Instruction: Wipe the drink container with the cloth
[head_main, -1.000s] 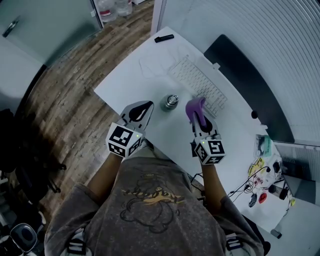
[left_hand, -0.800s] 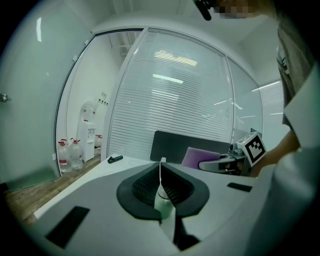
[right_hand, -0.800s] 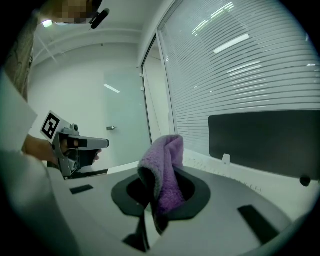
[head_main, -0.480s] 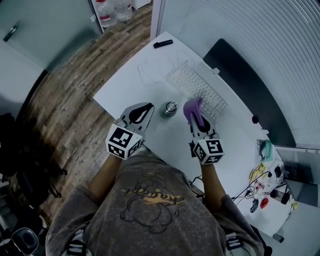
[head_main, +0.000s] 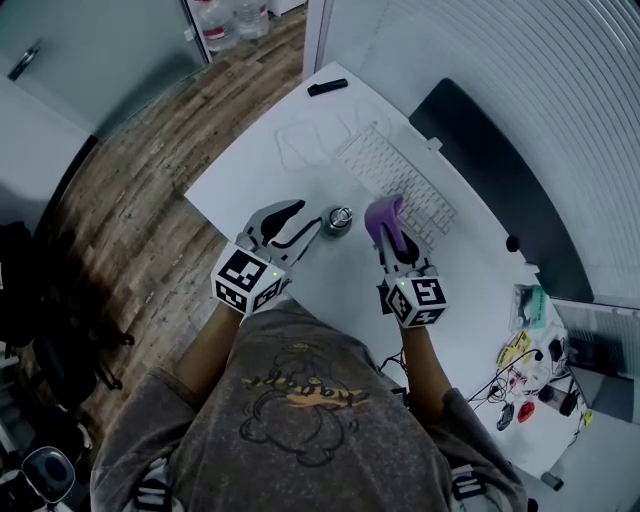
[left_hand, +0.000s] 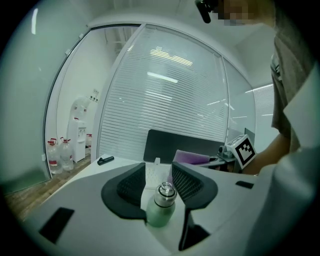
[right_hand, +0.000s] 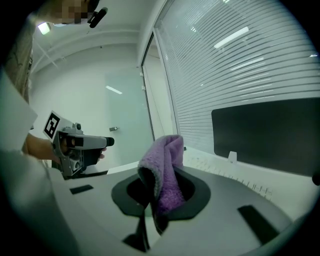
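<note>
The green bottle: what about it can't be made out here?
- Base of the bottle: left gripper view, behind the body of the left gripper, whose jaws have just been opening and flank it.
- Its sides: head view, only the tiny cap shows.
- Right gripper view: no bottle found; the purple cloth fills the foreground.

Left gripper (head_main: 308, 222) had its fingers (left_hand: 131, 187) just opening around the bottle (left_hand: 161, 205); right gripper (head_main: 390, 238) pinched the cloth (head_main: 384, 211), both arms stretched forward.

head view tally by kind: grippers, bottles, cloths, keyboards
grippers: 2, left gripper, right gripper
bottle: 1
cloth: 1
keyboard: 1
total: 5
</note>
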